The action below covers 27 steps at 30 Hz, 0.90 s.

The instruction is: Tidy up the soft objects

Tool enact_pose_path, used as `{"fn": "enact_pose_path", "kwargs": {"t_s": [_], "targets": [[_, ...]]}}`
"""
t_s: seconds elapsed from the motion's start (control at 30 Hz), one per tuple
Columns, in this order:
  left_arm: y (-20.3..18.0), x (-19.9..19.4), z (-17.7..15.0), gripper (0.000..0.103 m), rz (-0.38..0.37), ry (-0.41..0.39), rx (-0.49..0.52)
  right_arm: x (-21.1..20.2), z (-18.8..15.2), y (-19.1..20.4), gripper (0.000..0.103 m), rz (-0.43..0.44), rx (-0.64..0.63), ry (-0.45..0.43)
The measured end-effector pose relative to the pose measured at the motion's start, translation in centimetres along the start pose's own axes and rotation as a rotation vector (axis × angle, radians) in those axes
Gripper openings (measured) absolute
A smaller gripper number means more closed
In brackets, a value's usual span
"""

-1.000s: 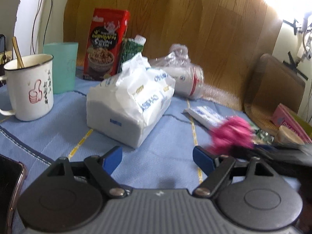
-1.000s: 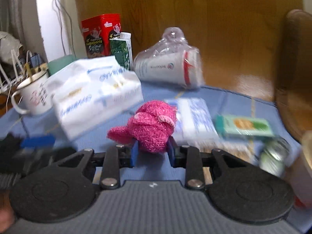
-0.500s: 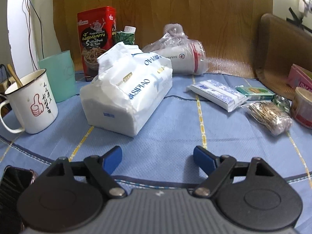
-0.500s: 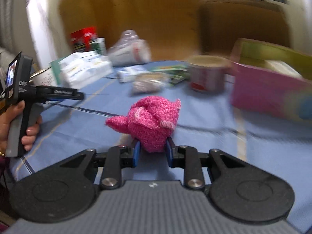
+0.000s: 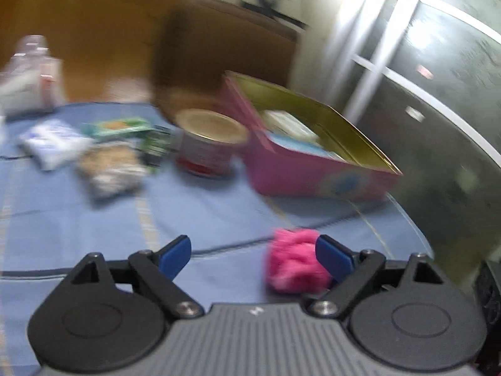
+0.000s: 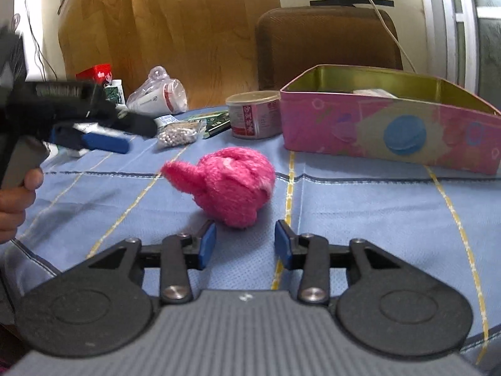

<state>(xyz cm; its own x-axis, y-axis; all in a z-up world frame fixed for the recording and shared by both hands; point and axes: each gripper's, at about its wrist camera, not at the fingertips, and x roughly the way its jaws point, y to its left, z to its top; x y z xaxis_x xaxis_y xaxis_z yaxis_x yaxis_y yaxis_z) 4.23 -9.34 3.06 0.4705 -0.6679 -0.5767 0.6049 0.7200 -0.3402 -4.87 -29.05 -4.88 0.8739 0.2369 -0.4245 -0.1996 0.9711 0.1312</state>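
A pink plush toy [image 6: 228, 185] lies on the blue tablecloth [image 6: 360, 213], just beyond my right gripper [image 6: 245, 238]. That gripper's jaws are opening and its blue pads stand clear of the toy on either side. My left gripper [image 5: 250, 247] is also opening wide, with nothing pressed between its pads. In the blurred left wrist view the toy [image 5: 294, 263] shows just inside the right pad [image 5: 332, 255]. The right wrist view shows the left gripper [image 6: 125, 134] to the left of the toy, held by a hand [image 6: 15, 200].
An open pink tin box [image 6: 391, 131] with packets inside stands behind the toy to the right. A round can [image 6: 253, 116], a bead bag [image 6: 180, 133], small packets and bagged cups [image 6: 159, 97] lie further back. A brown chair back [image 6: 325, 40] rises behind. The table's edge [image 5: 416, 228] curves at right.
The right gripper has let go of the pink toy, which now rests on the cloth. The left gripper has swung right, from the tissue pack toward the pink box, and opened wider.
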Motion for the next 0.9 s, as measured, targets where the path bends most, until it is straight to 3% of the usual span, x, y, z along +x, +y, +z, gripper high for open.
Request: {"fn": "enact_pose_path", "kwargs": {"t_s": [0.1, 0.13, 0.2, 0.3, 0.43, 0.7, 0.83, 0.9], "targets": [[-1.7, 2.0, -0.2, 0.073, -0.012, 0.044, 0.044, 0.4, 0.5, 0.0, 0.045, 0.015, -0.017, -0.012], [-2.0, 2.7, -0.3, 0.059, -0.027, 0.067, 0.047, 0.7, 0.7, 0.0, 0.045, 0.017, -0.025, -0.012], [-2.3, 3.8, -0.5, 0.054, -0.05, 0.097, 0.026, 1.4, 0.8, -0.1, 0.045, 0.029, -0.024, -0.011], [-3.1, 4.0, 0.5, 0.053, -0.054, 0.073, 0.047, 1.4, 1.1, -0.6, 0.042, 0.011, 0.001, -0.033], [-6.1, 4.6, 3.8, 0.054, -0.092, 0.035, 0.094, -0.1, 2.2, -2.1, 0.041, -0.043, -0.012, -0.139], [-11.9, 11.7, 10.7, 0.055, -0.134, -0.015, 0.139, -0.6, 7.0, -9.3, 0.038, -0.199, 0.076, -0.258], [-13.1, 16.2, 12.4, 0.081, -0.071, 0.006, 0.126, 1.0, 8.7, -12.7, 0.039, -0.297, 0.094, -0.272], [-13.2, 17.0, 12.3, 0.082, -0.021, 0.006, 0.141, 2.4, 9.3, -13.8, 0.041, -0.412, 0.071, -0.255]]}}
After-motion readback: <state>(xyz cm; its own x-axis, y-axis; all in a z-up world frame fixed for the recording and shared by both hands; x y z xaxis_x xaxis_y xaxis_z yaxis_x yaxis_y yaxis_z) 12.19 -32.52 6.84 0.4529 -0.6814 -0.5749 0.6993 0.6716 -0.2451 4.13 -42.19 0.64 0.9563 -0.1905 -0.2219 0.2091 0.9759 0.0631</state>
